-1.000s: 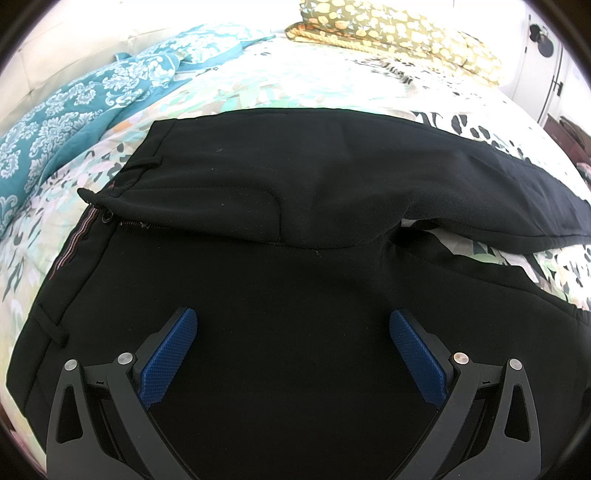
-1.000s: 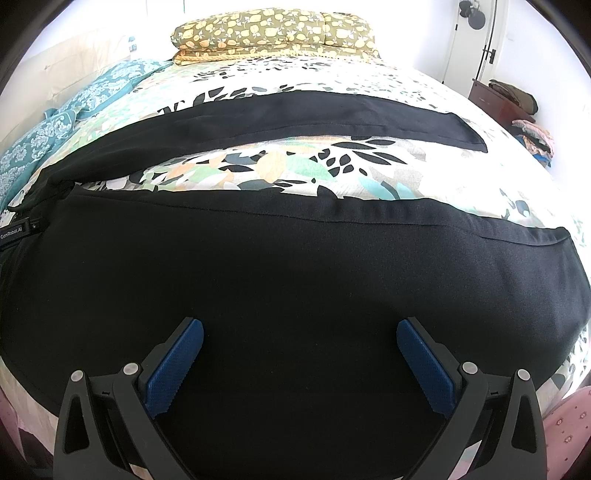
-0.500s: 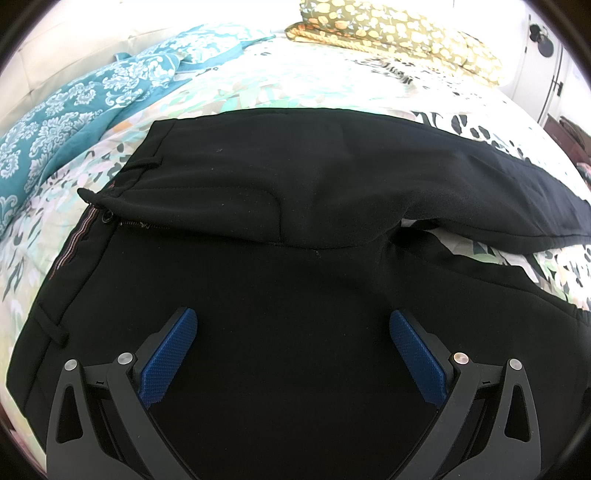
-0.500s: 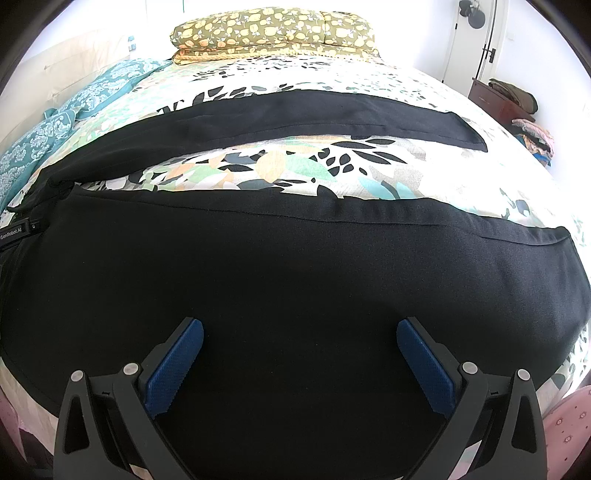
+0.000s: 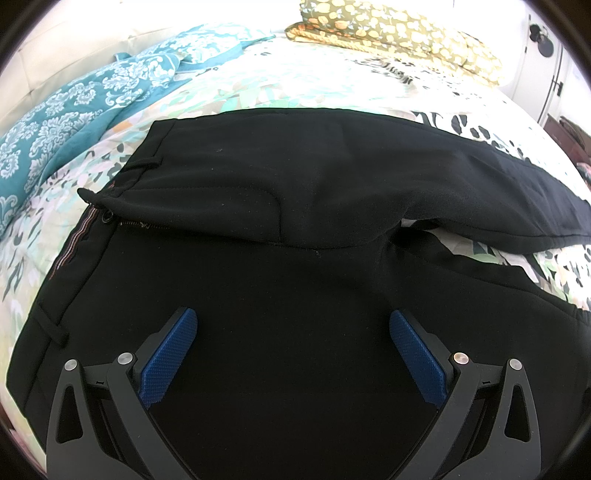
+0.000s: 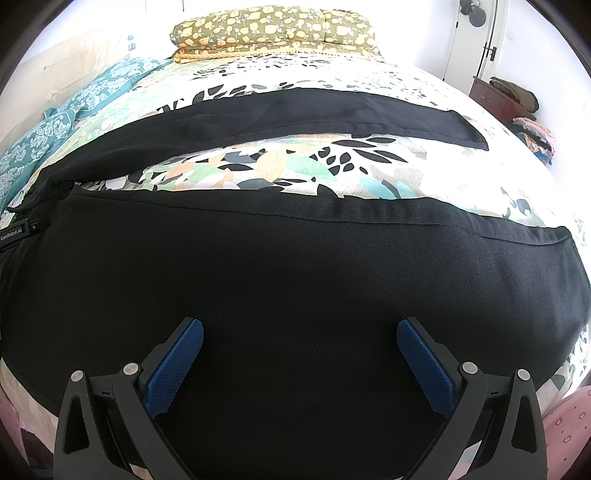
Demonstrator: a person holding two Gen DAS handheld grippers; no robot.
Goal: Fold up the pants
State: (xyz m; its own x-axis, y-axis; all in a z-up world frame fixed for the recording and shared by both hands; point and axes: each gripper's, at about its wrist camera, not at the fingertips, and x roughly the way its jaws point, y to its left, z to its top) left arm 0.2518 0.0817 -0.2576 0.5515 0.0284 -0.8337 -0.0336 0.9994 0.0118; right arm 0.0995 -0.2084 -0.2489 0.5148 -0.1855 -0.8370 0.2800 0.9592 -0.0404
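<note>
Black pants (image 5: 303,206) are lying spread out on a bed with a floral bedspread (image 6: 332,173). They are lying sideways: the waistband (image 5: 74,243) is pointing to the left, and the two legs are running to the right. The fly is lying open, and a zipper (image 5: 135,224) is showing near the waistband. The far leg (image 6: 295,114) and the near leg (image 6: 295,266) are lying apart, with a strip of the bedspread showing between them.

At the far end of the bed a folded olive blanket with a yellow print (image 6: 273,29) is lying, and teal patterned bedding (image 5: 81,99) is lying bunched along the left side.

The left gripper (image 5: 293,354) is hovering over the seat part of the pants, with its jaws standing wide apart and nothing between the blue pads (image 5: 166,362). The right gripper (image 6: 300,365) is hovering over the near leg, also with jaws wide apart and holding nothing. Whether the fingertips are touching the cloth, I cannot tell. At the far right a dark wooden cabinet (image 6: 495,99) is standing with some clothes on top.
</note>
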